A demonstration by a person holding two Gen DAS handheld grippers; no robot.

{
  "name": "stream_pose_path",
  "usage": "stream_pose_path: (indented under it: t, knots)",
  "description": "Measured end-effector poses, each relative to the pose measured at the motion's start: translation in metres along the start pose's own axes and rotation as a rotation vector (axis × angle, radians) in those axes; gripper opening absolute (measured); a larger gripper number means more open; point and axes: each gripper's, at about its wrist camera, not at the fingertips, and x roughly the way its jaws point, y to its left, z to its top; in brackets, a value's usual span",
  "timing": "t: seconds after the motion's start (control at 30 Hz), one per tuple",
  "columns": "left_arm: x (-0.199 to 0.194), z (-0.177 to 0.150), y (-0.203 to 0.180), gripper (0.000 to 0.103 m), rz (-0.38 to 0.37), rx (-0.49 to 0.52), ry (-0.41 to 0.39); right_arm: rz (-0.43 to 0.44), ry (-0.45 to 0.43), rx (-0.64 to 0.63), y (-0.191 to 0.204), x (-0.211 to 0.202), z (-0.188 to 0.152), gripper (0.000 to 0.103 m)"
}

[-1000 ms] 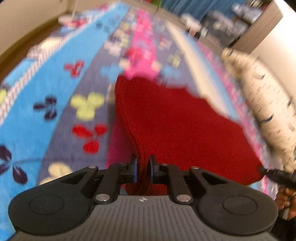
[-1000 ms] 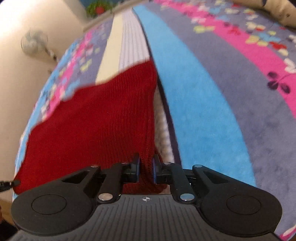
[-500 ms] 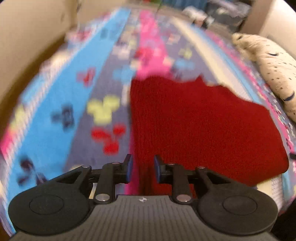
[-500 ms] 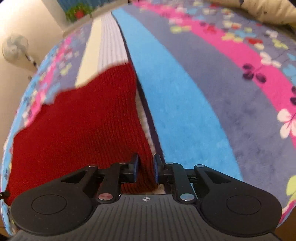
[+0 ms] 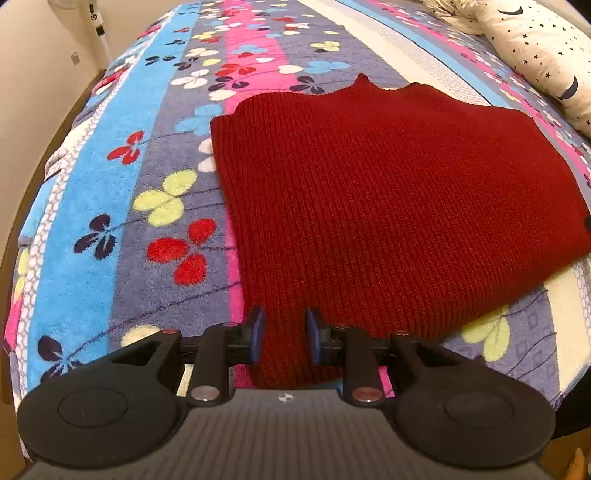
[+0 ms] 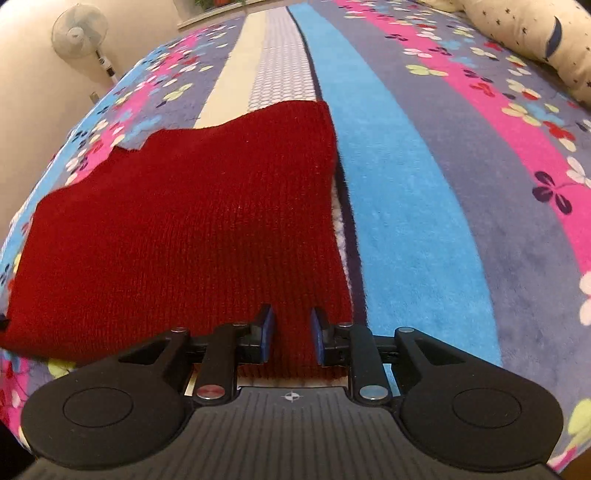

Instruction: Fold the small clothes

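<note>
Blanket (image 5: pixel 110 177) lies clear left of the sweater (image 5: pixel 388 192); pillow (image 5: pixel 546 55) bounds the far right.

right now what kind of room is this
Most likely a bedroom: a red knit garment lies on a bed under a floral striped blanket, with a star-and-moon pillow at one edge and a standing fan by the wall.

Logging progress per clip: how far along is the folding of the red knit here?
Done: the red knit garment lies flat on the floral blanket, apparently laid out or folded once. In hand: the left gripper and the right gripper straddle its near edge, the right's jaws opening. Left: any further folds.
</note>
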Motion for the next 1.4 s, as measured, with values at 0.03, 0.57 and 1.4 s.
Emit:
stream_pose_path:
  t: [0.03, 0.57, 1.4]
  knots:
    - [0.0, 0.0, 0.0, 0.027, 0.0, 0.0, -0.001, 0.0, -0.018, 0.002, 0.0, -0.002, 0.001, 0.024]
    - [-0.03, 0.016, 0.001, 0.028, -0.084, -0.025, -0.199, -0.104, -0.068, -0.028, 0.0, -0.001, 0.001, 0.027]
    - [-0.003, 0.029, 0.021, 0.035, 0.002, -0.159, -0.099, -0.098, -0.177, -0.119, 0.023, -0.007, 0.003, 0.034]
